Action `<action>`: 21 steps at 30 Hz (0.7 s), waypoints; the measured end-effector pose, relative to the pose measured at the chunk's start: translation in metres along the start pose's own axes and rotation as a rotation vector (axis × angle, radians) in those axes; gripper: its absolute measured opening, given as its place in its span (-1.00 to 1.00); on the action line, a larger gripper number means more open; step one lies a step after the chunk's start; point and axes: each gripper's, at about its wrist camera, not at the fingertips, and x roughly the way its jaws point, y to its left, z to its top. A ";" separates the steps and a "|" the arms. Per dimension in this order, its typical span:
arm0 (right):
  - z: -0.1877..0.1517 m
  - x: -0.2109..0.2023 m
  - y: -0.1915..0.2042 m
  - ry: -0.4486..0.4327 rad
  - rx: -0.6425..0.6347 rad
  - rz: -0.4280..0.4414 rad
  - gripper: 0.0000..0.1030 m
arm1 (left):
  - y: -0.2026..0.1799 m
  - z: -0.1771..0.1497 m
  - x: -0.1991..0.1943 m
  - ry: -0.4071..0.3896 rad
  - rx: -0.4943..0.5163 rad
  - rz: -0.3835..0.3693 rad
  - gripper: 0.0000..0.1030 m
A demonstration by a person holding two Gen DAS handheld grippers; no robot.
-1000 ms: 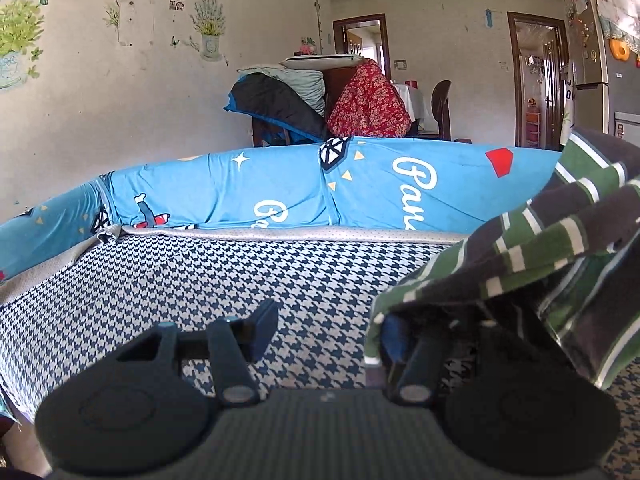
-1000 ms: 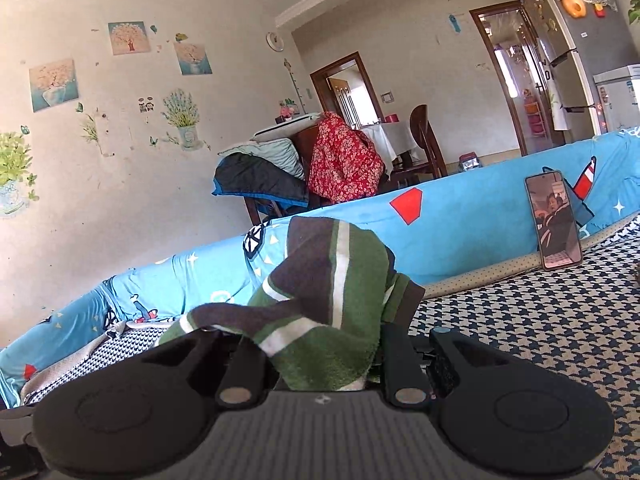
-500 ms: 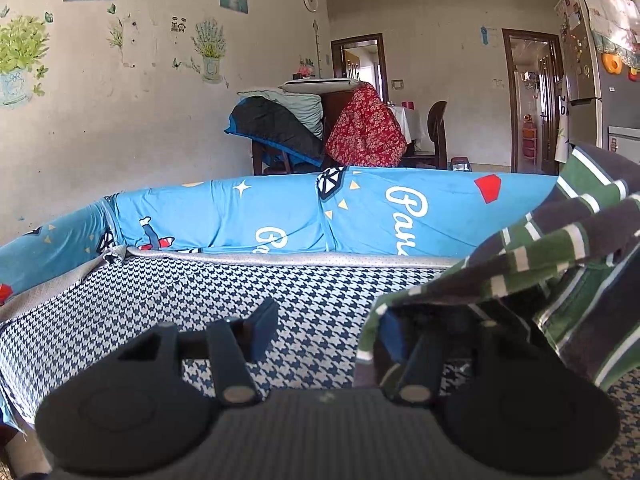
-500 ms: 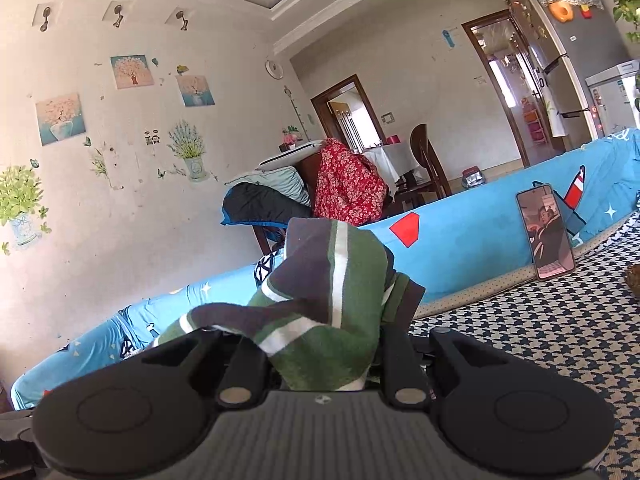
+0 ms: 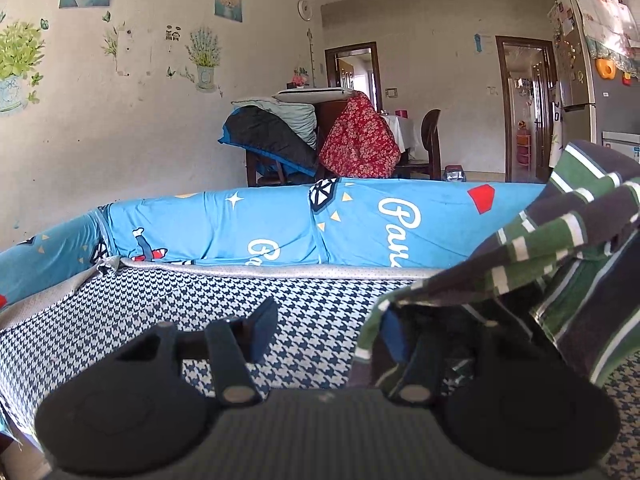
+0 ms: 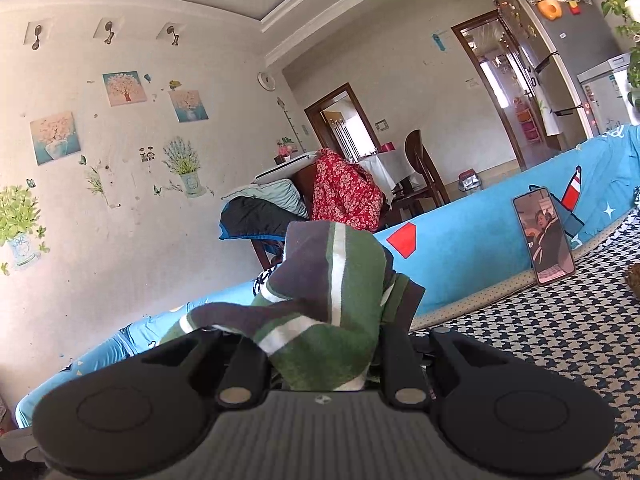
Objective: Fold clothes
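Mid-fold, looks like: striped garment [image 6: 328, 304] is bunched and clamped between right gripper [image 6: 320, 360] fingers; it's draped over one finger of the left gripper [image 5: 328, 328], fingers spread. Laying flat needed next.

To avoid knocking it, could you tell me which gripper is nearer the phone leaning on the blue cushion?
Right. The phone stands ahead-right of the right gripper; the left gripper's view misses it.

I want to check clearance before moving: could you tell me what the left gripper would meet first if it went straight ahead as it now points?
Probably the blue cushion wall beyond the houndstooth surface; the left gripper is open, with the striped garment draped over its right finger.
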 end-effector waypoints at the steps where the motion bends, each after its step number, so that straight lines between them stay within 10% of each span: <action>1: 0.001 0.000 0.001 -0.008 0.003 0.003 -0.66 | 0.001 0.001 0.000 -0.004 -0.004 -0.002 0.04; 21: 0.017 -0.036 0.007 -0.130 0.013 0.172 -0.66 | 0.007 0.040 -0.055 -0.159 -0.056 -0.056 0.12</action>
